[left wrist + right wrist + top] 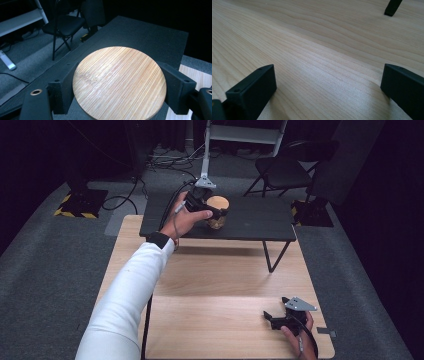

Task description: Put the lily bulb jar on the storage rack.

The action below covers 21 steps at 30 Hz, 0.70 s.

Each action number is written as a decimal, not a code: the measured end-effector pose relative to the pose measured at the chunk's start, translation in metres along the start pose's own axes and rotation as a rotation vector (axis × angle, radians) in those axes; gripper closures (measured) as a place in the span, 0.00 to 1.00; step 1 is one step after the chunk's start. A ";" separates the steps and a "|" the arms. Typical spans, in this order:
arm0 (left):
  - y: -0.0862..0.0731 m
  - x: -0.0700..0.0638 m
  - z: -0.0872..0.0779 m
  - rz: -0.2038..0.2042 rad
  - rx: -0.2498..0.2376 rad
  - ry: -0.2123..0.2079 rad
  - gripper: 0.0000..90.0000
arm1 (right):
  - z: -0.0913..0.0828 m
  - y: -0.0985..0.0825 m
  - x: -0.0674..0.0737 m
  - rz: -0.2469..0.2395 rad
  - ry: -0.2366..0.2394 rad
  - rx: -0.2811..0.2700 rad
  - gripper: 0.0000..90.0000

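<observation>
The left tool (212, 210) is closing its jaws on either side of a round bamboo lid (119, 82) topping an upright jar (218, 212), which is standing on the black raised shelf (260, 222) across the worktop (215, 280). The right tool (280, 317) is resting wide and empty on the near corner, well apart. Dark room, chair (285, 170) behind.

We see a black folding chair (285, 170) behind the table (225, 320), cables (167, 160) across the grey carpet (50, 270), and a yellow-striped stand base (80, 202) far left.
</observation>
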<state>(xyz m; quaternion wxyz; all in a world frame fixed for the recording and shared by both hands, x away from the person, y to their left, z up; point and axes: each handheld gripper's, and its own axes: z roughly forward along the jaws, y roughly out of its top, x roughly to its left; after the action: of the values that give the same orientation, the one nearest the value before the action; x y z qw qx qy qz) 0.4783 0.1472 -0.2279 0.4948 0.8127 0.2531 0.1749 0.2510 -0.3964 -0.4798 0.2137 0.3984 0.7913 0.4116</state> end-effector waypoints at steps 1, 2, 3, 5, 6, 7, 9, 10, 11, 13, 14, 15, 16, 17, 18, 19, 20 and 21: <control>0.000 0.001 0.000 -0.006 -0.001 -0.002 0.26 | 0.000 0.000 0.000 0.000 0.000 0.000 0.00; -0.001 0.001 0.000 -0.006 -0.002 -0.004 0.26 | 0.000 0.000 0.000 0.000 0.000 0.000 0.00; -0.002 0.002 0.000 -0.011 -0.006 -0.008 0.26 | 0.000 0.000 0.000 0.000 0.000 0.000 0.00; -0.004 0.004 0.001 -0.029 -0.017 -0.015 0.26 | 0.000 0.000 0.000 0.000 0.000 0.000 0.00; -0.006 0.005 0.001 -0.037 -0.019 -0.018 0.26 | 0.000 0.000 0.000 0.000 0.000 0.000 0.00; -0.007 0.004 0.002 -0.044 -0.020 -0.020 0.25 | 0.000 0.000 0.000 0.000 0.000 0.000 0.00; -0.009 0.005 0.002 -0.059 -0.030 -0.026 0.12 | 0.000 0.000 0.000 0.000 0.000 0.000 0.00; -0.010 0.005 0.001 -0.063 -0.035 -0.034 0.11 | 0.000 0.000 0.000 0.000 0.000 0.000 0.00; -0.010 0.006 -0.001 -0.063 -0.038 -0.039 0.10 | 0.000 0.000 0.000 0.000 0.000 0.000 0.00; -0.009 0.003 -0.005 -0.048 -0.036 -0.021 0.07 | 0.000 0.000 0.000 0.001 0.000 0.000 0.00; -0.009 0.001 -0.008 -0.045 -0.039 -0.012 0.06 | 0.000 0.000 0.000 0.000 0.000 0.000 0.00; -0.010 0.002 -0.013 -0.049 -0.044 -0.009 0.05 | 0.000 0.000 0.000 0.000 0.000 0.000 0.00; -0.011 0.002 -0.017 -0.053 -0.046 -0.009 0.04 | 0.000 0.000 0.000 0.000 0.000 0.000 0.00; -0.013 0.002 -0.023 -0.059 -0.057 -0.011 0.01 | 0.000 0.000 0.000 0.000 0.000 0.000 0.00; -0.016 0.003 -0.029 -0.065 -0.066 -0.020 0.01 | 0.000 0.000 0.000 0.000 0.000 0.000 0.00; -0.017 0.003 -0.035 -0.064 -0.069 -0.023 0.01 | 0.000 0.000 0.000 0.000 0.000 0.000 0.00; -0.020 -0.001 -0.043 -0.054 -0.075 -0.012 0.01 | 0.000 0.000 0.000 0.000 0.000 0.000 0.00; -0.020 -0.002 -0.047 -0.047 -0.072 -0.010 0.00 | 0.000 0.000 0.000 0.000 0.000 0.000 0.00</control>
<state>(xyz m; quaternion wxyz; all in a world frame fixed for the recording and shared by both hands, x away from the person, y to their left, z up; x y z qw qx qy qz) 0.4468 0.1876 -0.2247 0.5289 0.7891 0.2632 0.1682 0.2510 -0.3963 -0.4798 0.2137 0.3985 0.7913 0.4116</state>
